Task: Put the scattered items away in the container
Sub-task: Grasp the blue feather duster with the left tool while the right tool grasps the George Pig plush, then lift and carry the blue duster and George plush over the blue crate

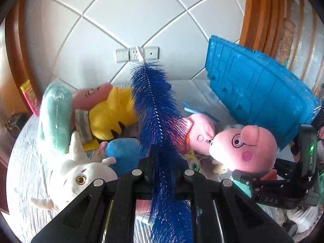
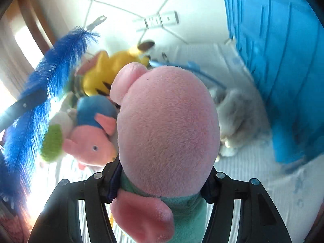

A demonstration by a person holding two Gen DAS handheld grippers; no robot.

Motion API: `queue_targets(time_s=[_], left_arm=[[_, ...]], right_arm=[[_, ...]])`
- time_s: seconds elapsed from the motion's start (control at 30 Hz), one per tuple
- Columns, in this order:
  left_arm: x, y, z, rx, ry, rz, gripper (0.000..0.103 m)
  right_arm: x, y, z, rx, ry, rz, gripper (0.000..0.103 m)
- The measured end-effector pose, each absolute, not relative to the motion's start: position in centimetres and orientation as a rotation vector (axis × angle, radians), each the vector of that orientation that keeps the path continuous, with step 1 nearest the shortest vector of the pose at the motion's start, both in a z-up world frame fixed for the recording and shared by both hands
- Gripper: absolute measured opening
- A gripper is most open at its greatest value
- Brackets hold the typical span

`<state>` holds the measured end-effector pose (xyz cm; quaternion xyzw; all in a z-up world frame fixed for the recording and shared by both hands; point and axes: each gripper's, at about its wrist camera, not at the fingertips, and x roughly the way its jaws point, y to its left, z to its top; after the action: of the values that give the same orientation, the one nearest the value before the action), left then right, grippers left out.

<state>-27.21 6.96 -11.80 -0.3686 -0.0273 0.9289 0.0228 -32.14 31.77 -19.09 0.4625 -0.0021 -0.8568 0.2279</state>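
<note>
My left gripper (image 1: 165, 160) is shut on a long blue bristle brush (image 1: 156, 105), which points up and away over the toy pile; the brush also shows in the right wrist view (image 2: 40, 85). My right gripper (image 2: 162, 184) is shut on a pink pig plush with a teal body (image 2: 168, 121), held above the bed; the same plush shows in the left wrist view (image 1: 247, 147). A blue plastic crate (image 1: 255, 93) stands tilted at the right, also in the right wrist view (image 2: 283, 70).
On the striped bed lie a yellow plush (image 1: 111, 117), a white horned plush (image 1: 81, 174), a mint plush (image 1: 56, 119), another pink pig (image 1: 199, 135), a pig with a blue top (image 2: 91, 141) and a grey plush (image 2: 241, 119). A tiled wall with sockets (image 1: 137, 53) is behind.
</note>
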Motion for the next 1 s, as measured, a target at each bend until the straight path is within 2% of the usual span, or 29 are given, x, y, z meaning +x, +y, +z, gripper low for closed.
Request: queue_targets(time_s=[0.43,0.8,1.0], left_arm=[[-20.8,6.7,-6.5,-0.977,-0.024,2.904,0.010],[-17.2,7.8,-4.1,-0.926,0.014,2.940,0.010],[-15.6,9.3,-3.4,-0.919,-0.022,3.005,0.011]], right_arm=[[-26.2,31.6,-9.1,1.005,0.041,-2.507,0.061],[-24.5,30.6,-5.3,0.879,0.043,-2.523,0.061],[-23.1,31.7,-4.4,0.836,0.064,-2.470,0.061]])
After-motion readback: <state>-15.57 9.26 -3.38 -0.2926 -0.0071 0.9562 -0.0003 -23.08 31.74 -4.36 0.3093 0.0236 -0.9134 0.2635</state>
